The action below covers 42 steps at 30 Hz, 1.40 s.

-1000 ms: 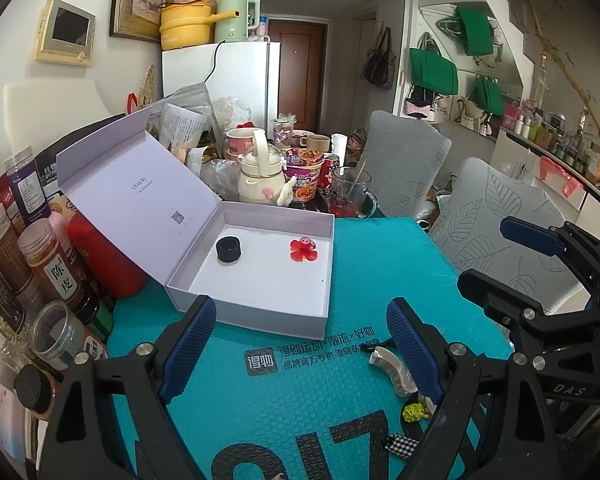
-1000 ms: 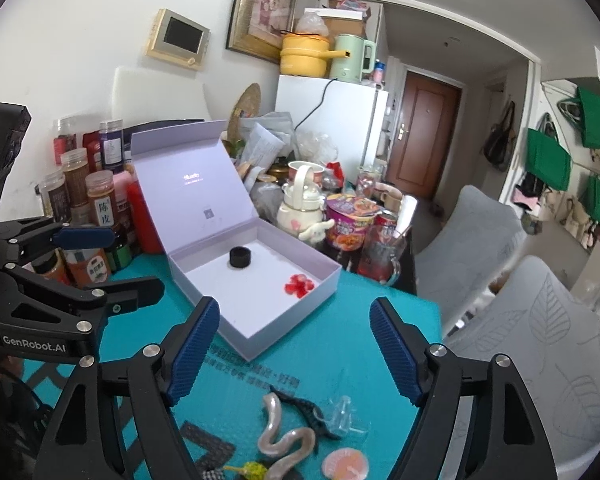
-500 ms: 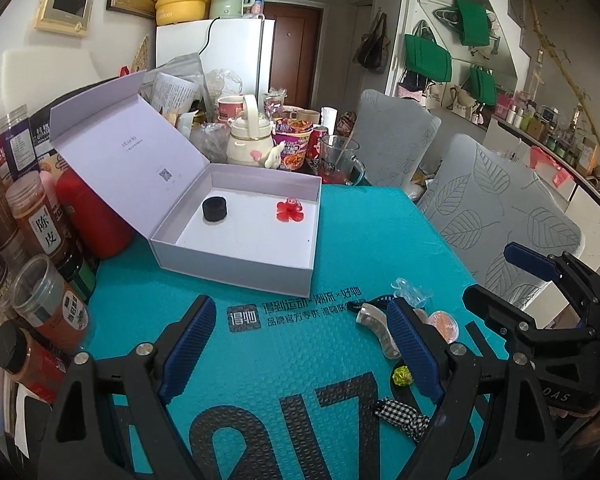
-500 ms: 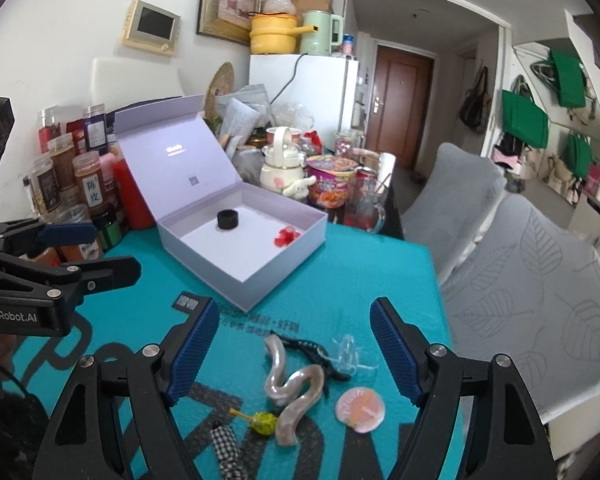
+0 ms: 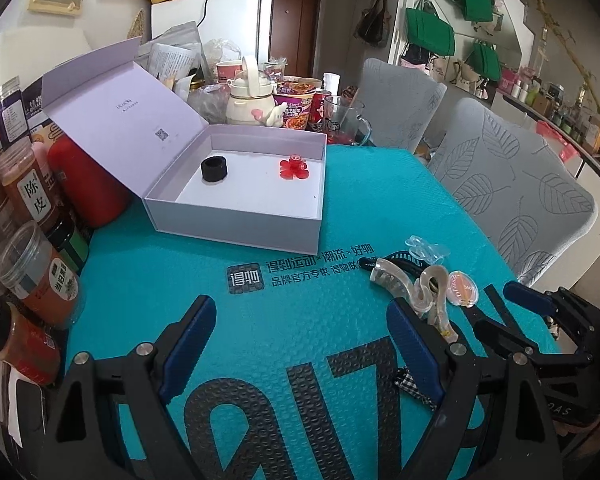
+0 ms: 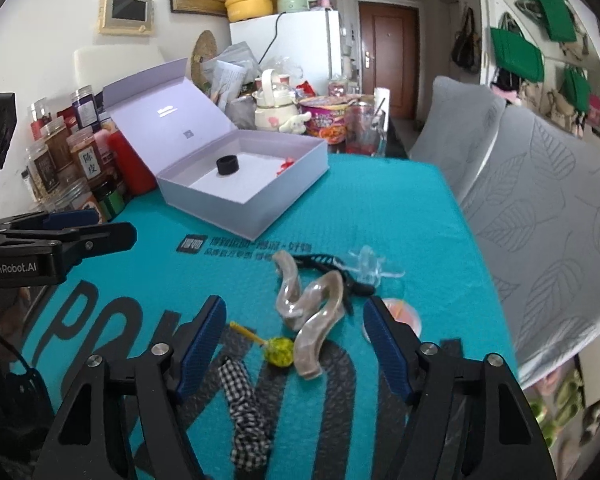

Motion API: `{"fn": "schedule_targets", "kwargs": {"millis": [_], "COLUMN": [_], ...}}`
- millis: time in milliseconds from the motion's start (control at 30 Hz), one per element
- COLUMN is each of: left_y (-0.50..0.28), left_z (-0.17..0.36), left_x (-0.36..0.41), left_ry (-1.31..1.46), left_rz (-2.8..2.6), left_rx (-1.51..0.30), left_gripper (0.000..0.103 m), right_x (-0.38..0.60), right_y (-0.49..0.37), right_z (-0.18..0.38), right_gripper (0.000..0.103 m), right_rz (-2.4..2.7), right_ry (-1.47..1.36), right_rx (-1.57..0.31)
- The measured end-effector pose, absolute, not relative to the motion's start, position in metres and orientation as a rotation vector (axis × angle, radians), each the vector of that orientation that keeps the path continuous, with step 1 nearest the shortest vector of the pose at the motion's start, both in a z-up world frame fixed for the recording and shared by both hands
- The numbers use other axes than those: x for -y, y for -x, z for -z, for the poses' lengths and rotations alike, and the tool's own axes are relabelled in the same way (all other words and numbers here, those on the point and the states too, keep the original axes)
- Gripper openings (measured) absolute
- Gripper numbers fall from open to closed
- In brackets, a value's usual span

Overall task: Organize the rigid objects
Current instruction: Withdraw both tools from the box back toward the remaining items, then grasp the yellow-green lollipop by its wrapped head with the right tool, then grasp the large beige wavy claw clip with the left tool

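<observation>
An open lilac box (image 5: 236, 222) (image 6: 244, 220) sits on the teal mat and holds a black ring (image 5: 214, 169) (image 6: 227, 165) and a red flower clip (image 5: 294, 167) (image 6: 286, 164). Loose items lie near me: a wavy pearly hair clip (image 6: 312, 312) (image 5: 424, 292), a black clip (image 6: 332, 270), a clear clip (image 6: 370, 266) (image 5: 424, 248), a pink round piece (image 6: 400, 312) (image 5: 462, 294), a yellow bead pin (image 6: 278, 351), a checkered tie (image 6: 246, 412). My right gripper (image 6: 296, 344) is open above the wavy clip. My left gripper (image 5: 300, 340) is open and empty.
Spice jars (image 5: 32, 276) and a red bottle (image 5: 88, 184) line the mat's left edge. A teapot (image 5: 252, 104), noodle cup (image 5: 296, 110) and glass mug (image 5: 346, 122) stand behind the box. Grey chairs (image 5: 512, 192) flank the right side.
Both grippers have pulled back from the box and tipped down toward the mat. The pile of clips has come in between the right gripper's fingers. Both stay open.
</observation>
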<state>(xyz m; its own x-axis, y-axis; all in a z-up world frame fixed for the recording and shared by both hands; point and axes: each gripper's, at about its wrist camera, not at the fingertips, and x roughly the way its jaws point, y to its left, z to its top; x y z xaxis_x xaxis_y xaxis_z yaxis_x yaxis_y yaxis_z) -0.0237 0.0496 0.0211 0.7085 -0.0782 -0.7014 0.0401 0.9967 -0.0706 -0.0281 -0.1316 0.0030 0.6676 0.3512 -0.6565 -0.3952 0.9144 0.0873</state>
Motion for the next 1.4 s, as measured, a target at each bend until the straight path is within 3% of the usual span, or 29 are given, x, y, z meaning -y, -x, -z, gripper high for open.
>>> {"fn": "schedule_targets", "kwargs": {"millis": [133, 300, 800, 833, 933, 1400], "left_y": [0.023, 0.023, 0.008, 0.007, 0.002, -0.037], "left_z": [-0.017, -0.008, 0.006, 0.007, 0.009, 0.022], "left_x": [-0.047, -0.047, -0.054, -0.053, -0.048, 0.0], "left_ry": [0.041, 0.062, 0.081, 0.079, 0.077, 0.124], "left_rz": [0.088, 0.123, 0.079, 0.079, 0.081, 0.18], "left_rx": [-0.788, -0.807, -0.842, -0.845, -0.855, -0.912], "left_gripper": [0.088, 0.088, 0.088, 0.088, 0.088, 0.088], "right_x": [0.135, 0.134, 0.115, 0.113, 0.11, 0.156], "right_y": [0.032, 0.038, 0.003, 0.0, -0.001, 0.008], "right_z": [0.016, 0.034, 0.059, 0.061, 0.068, 0.054], "right_gripper": [0.049, 0.042, 0.041, 0.034, 0.025, 0.025], "right_rz": [-0.451, -0.483, -0.482, -0.481, -0.486, -0.467], "right_ry": [0.039, 0.028, 0.017, 0.029, 0.064, 0.003], "right_rx": [-0.795, -0.851, -0.893, -0.903, -0.921, -0.897]}}
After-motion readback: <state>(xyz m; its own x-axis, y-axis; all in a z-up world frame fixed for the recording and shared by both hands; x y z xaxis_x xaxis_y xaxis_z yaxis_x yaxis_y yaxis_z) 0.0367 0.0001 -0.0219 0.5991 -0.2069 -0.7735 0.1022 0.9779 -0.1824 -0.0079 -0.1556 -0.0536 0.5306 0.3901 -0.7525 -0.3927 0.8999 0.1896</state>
